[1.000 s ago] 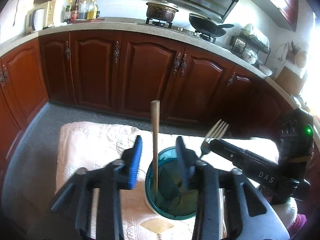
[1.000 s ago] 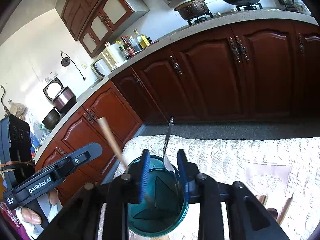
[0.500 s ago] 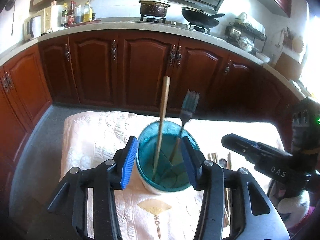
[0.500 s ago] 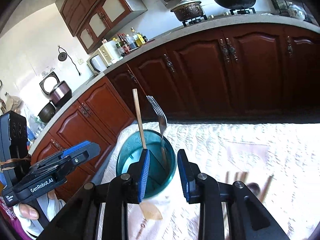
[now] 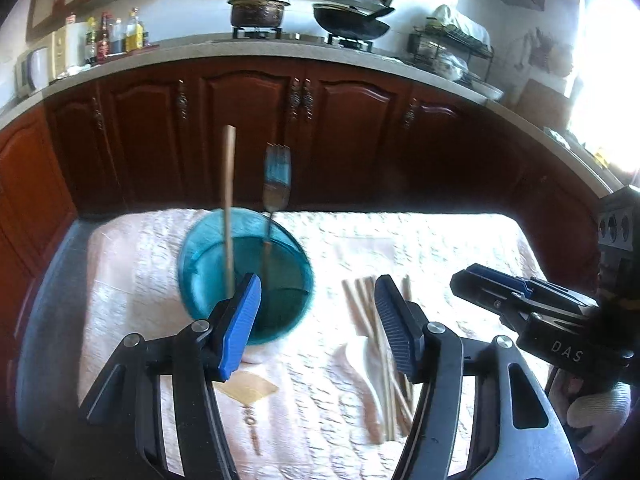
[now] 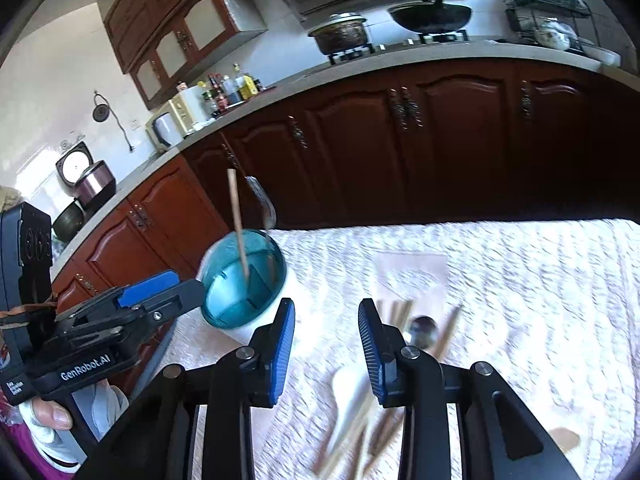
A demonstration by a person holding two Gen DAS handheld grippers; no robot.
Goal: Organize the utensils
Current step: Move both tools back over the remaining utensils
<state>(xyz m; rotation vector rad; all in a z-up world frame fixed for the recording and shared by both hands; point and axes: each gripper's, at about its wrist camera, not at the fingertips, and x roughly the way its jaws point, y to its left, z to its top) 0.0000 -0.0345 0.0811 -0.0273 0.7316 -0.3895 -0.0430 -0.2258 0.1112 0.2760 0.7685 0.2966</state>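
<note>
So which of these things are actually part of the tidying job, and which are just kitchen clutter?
Part of the job:
- blue holder
- fork and wooden stick standing in it
- loose chopsticks
- white spoon
- metal spoon

Just lying about:
- pot
- wok
- bottles
- dish rack

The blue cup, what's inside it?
Inside the blue cup stand a wooden chopstick and a metal fork, prongs up. Dividers split the cup. The utensils' bottom ends are hidden down in the cup.
</note>
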